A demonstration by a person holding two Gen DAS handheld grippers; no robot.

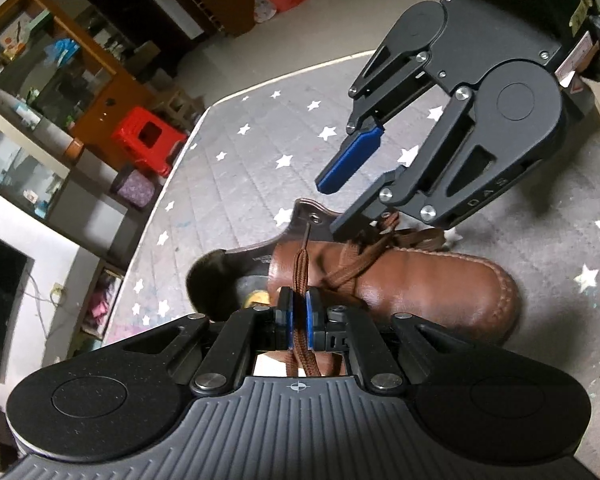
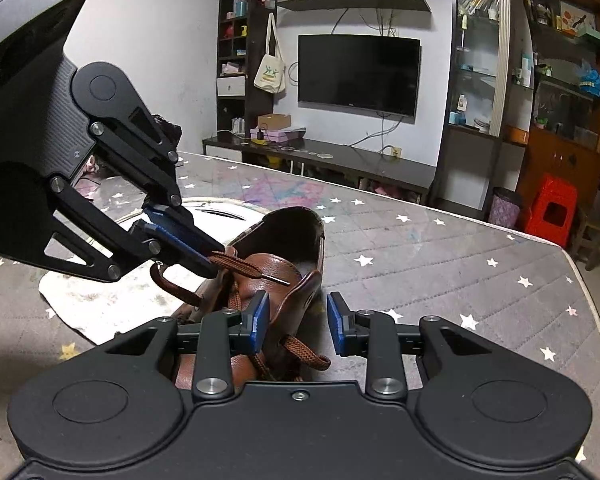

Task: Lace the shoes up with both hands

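Note:
A brown leather shoe [image 1: 420, 284] [image 2: 276, 264] lies on the star-patterned grey mat. My left gripper [image 1: 299, 314] [image 2: 214, 258] is shut on the brown lace [image 1: 300, 264] close to its end. The lace's thin tip [image 2: 278, 279] sticks out past the fingers toward the shoe's upper eyelet flap [image 1: 314, 218] [image 2: 306, 290]. My right gripper [image 2: 298, 322] [image 1: 331, 208] is open and straddles that flap; its blue pads [image 2: 262, 320] stand apart from the flap. Another loose stretch of lace [image 2: 304, 354] curls under the right gripper.
The grey mat [image 2: 440, 264] covers a raised surface whose edge runs along the right [image 2: 588, 280]. A white cloth [image 2: 100, 300] lies under the shoe's left side. Beyond the edge stand a red stool [image 2: 552, 208], a TV cabinet [image 2: 340, 160] and shelves.

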